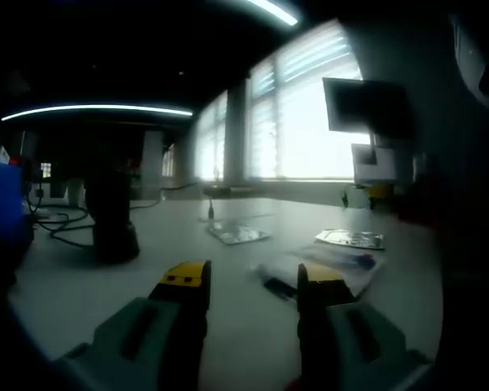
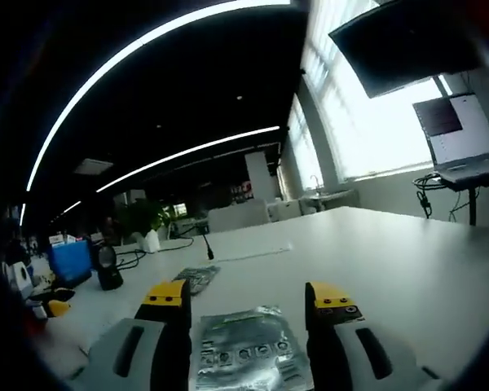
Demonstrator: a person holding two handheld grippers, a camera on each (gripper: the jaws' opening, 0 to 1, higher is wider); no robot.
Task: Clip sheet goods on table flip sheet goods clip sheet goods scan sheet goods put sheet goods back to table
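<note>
Left gripper (image 1: 253,285): jaws wide apart, nothing between them, hovering over the table (image 1: 228,326). A clear packet with blue print (image 1: 326,265) lies just beyond its right jaw; a silver sheet (image 1: 350,239) sits past that packet, a second silver one (image 1: 238,234) farther along the table, a black scanner (image 1: 110,216) well to the left

Right gripper (image 2: 248,297): jaws wide, straddling a silver sheet pack (image 2: 248,350) flat on the table, not touching it. Another pack (image 2: 197,278) just beyond the left jaw

Both the left gripper (image 1: 252,285) and the right gripper (image 2: 251,301) are showing grey-green moulded jaw bodies with dark recessed slots, ending in yellow-and-black fingertips.
</note>
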